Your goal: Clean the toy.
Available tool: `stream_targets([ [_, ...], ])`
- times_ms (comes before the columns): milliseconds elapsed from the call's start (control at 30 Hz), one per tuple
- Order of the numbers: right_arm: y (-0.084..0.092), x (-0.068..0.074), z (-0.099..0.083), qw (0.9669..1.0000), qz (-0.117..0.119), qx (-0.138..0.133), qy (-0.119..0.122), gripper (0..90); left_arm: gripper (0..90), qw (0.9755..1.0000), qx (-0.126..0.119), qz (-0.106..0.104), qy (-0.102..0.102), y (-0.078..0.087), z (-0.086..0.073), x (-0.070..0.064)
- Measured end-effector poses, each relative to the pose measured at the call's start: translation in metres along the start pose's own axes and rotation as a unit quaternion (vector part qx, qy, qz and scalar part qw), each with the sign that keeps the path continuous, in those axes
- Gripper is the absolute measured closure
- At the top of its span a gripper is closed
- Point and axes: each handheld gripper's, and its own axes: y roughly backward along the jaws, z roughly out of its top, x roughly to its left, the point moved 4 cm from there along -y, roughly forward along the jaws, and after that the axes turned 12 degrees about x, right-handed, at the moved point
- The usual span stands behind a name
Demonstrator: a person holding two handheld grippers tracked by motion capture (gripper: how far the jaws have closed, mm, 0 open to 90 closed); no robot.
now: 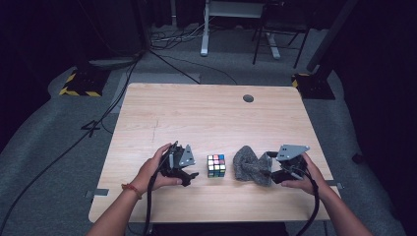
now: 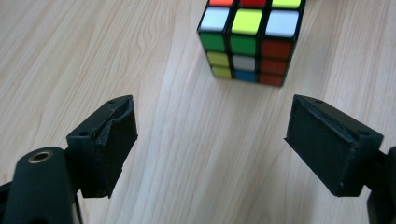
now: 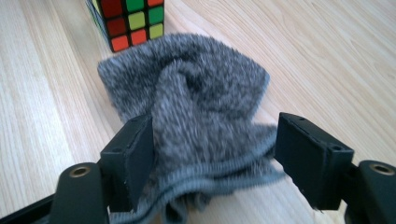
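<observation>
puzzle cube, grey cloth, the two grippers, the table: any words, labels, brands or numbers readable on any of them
None: no readable text in any view.
Puzzle cube: plain colour stickers, no logo or print visible.
Grey cloth: fuzzy knit, no tag or label showing.
Left gripper and right gripper: black jaws and pads, no markings.
Table: bare wood grain, no sign or sticker.
</observation>
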Motion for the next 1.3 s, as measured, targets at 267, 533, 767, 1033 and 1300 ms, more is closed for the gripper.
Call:
stream_targets([
  [267,0.007,-0.001,-0.025,0.9998,-0.002,0.004,-0.019,27.6,17.2,0.9995,0.014,0.022,0.015,0.012,-0.033,0.001],
  [533,0.008,-0.004,-0.055,0.9986,-0.007,0.012,-0.052,27.6,17.8,0.9986,0.004,0.027,0.045,0.019,-0.069,0.005],
  [767,0.008,-0.010,-0.088,0.9950,-0.020,0.024,-0.094,26.9,17.0,0.9967,0.001,0.008,0.080,0.016,-0.092,0.010],
  [1033,0.008,-0.019,-0.125,0.9870,-0.023,0.005,-0.159,24.9,16.5,0.9935,0.008,-0.027,0.111,0.009,-0.112,0.012],
  [1300,0.010,-0.023,-0.135,0.9798,-0.041,-0.014,-0.195,23.0,14.4,0.9827,-0.011,-0.053,0.177,-0.002,-0.124,0.013],
])
